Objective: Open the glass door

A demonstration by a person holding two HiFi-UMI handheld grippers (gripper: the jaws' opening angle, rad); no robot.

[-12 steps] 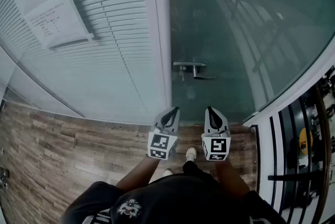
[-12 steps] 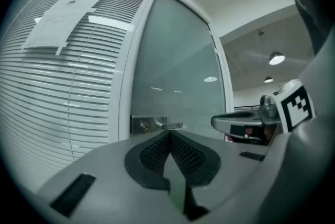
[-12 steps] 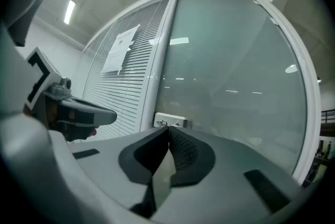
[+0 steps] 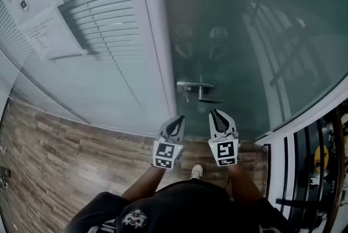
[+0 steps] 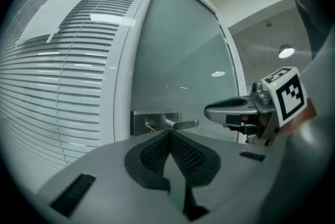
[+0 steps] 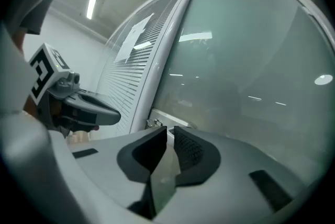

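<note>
The glass door (image 4: 250, 36) stands straight ahead, with a metal lever handle (image 4: 198, 87) near its left edge. Both grippers are held side by side just short of it, pointing at the door. My left gripper (image 4: 180, 118) is below and left of the handle; its jaws are shut and hold nothing. My right gripper (image 4: 213, 112) sits just under the lever's free end, also shut and empty. In the left gripper view the handle (image 5: 180, 124) shows right above my left gripper (image 5: 170, 134). In the right gripper view my right gripper (image 6: 170, 131) hides most of the handle plate (image 6: 155, 122).
A white door post (image 4: 155, 36) divides the door from a glazed panel with slatted blinds (image 4: 103, 19) on the left, which carries paper notices (image 4: 46, 36). Wood-plank floor (image 4: 65, 155) lies below. A shoe (image 4: 198, 171) is under the grippers. Dark railing (image 4: 293, 172) stands at right.
The door and handle have come closer. The handle now sits lower in the head view, just above the gripper tips. Both grippers remain side by side and shut.
</note>
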